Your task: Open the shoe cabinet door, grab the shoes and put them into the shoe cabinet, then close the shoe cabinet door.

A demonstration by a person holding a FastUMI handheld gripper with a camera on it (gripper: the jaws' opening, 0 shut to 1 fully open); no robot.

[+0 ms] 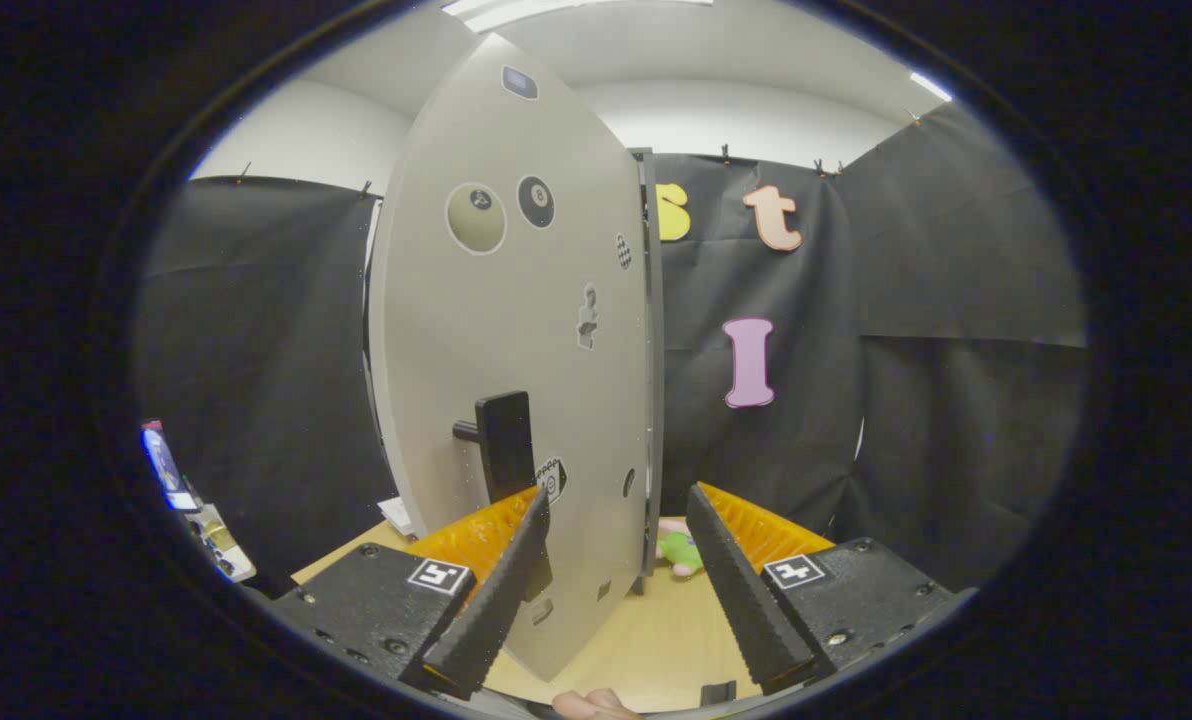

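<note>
Gripper view: gripper [616, 510] agape beside door handle [504, 445].

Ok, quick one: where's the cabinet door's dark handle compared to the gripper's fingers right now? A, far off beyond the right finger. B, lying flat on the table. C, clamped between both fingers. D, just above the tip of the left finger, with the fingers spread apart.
D: the dark handle sticks out from the cabinet door just above the left finger, while the gripper stands open with nothing pressed between its fingers.
</note>
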